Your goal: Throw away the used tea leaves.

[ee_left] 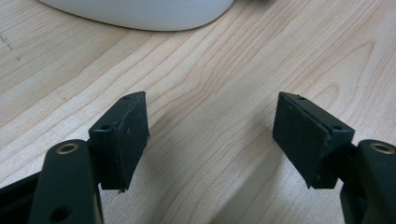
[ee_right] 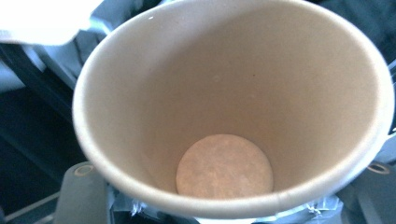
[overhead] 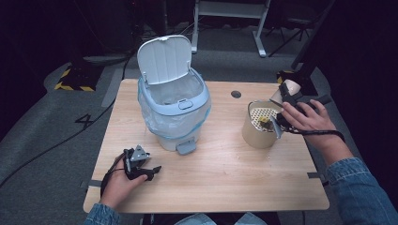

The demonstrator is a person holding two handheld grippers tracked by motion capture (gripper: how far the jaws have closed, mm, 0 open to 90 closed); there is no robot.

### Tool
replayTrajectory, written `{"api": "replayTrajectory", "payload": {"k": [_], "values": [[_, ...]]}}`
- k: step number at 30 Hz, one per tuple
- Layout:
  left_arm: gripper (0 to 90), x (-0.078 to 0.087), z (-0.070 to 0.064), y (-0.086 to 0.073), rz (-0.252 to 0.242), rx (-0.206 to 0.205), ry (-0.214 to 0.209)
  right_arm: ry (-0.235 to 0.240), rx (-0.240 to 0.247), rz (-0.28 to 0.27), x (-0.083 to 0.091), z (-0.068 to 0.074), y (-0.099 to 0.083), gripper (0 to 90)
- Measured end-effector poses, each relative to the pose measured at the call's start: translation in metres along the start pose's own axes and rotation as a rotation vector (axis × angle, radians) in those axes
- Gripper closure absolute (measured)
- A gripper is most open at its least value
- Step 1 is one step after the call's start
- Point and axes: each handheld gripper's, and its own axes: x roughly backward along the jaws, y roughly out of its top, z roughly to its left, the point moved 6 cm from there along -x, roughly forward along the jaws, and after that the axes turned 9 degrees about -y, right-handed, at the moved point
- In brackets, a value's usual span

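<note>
Your left hand-held gripper [overhead: 152,170] rests on the tabletop [overhead: 225,178], jaws wide, empty. Your right hand-held gripper [overhead: 280,118] clamps a paper cup [ee_right: 233,107], tipped over the strainer pot [overhead: 259,125]; it looks emptied. Next, likely the open bin [overhead: 172,108]: swing left, carefully.

Your high view looks down over the desk [overhead: 211,178]; your left tool [ee_left: 210,135] view skims it close; your right peers into a paper cup [ee_right: 224,93].
</note>
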Motion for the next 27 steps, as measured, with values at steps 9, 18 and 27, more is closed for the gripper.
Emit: {"api": "replayTrajectory", "payload": {"k": [9,18,27], "values": [[27.2,0.000,0.000,0.000,-0.003,0.005,-0.003,0.234,-0.678,-0.057,-0.003,0.006,-0.017,30.4],[27.2,0.000,0.000,0.000,0.000,0.000,-0.003,0.522,-1.461,-0.179,0.000,0.005,-0.025,30.1],[27.2,0.000,0.000,0.000,-0.002,0.000,-0.003,0.764,-1.896,-0.404,0.002,0.007,-0.032,30.0]]}}
